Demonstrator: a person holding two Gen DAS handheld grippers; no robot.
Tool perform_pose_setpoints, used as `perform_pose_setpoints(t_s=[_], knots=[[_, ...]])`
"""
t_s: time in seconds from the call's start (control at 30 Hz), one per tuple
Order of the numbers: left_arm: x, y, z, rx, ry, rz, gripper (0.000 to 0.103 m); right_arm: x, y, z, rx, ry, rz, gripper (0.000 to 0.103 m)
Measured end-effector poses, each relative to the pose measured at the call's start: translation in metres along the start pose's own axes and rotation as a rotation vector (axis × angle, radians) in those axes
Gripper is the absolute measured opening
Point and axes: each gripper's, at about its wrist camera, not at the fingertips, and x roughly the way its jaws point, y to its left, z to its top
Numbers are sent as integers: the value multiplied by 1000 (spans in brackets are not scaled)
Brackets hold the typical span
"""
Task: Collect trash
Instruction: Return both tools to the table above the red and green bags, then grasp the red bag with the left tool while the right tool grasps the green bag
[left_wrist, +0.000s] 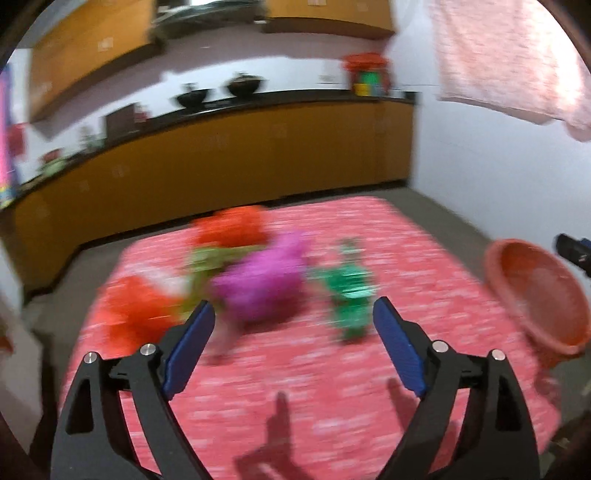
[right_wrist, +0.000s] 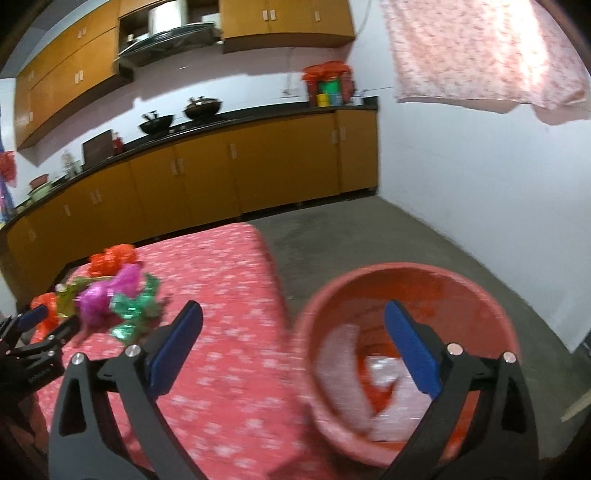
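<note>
both jaws wide, wrappers (left_wrist: 258, 284) beyond

left gripper (left_wrist: 293, 314) | black arms, blue pads, 4 silver screws, slightly blurred

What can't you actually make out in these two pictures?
- Left wrist view: the crumpled wrappers on the table are smeared by motion blur; what they are is unreadable.
- Left wrist view: the basin sits tilted at the edge, its contents hidden.
- Right wrist view: the pale pieces inside the basin are blurred and partly behind the right gripper.
- Right wrist view: the left gripper is cut off by the frame edge.
</note>
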Motion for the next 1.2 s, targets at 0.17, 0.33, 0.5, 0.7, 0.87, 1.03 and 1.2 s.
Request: perform_pose_setpoints(t_s=[0.17,0.33,0.5,0.7,0.87,1.03,1.2], knots=[[4,79,-9,-90,23,147,89,25,58,1,-23,43,83,96],[15,126,-16,-151,55,203,92,52,112,-2,-64,94,136,85],[31,143,-17,-178,87,168,92,87,154,-3,-94,156,151,79],[60,145,-16,-148,156,120,92,117,172,-9,-110,215,127,79],[79,148,-17,-161,212,98,92,135,178,-12,-123,252,110,77],[92,152,-19,-182,259,70,86,148,181,-12,-127,276,101,74],[103,151,-25,-204,299,44,75,157,182,-14,-121,309,112,64]])
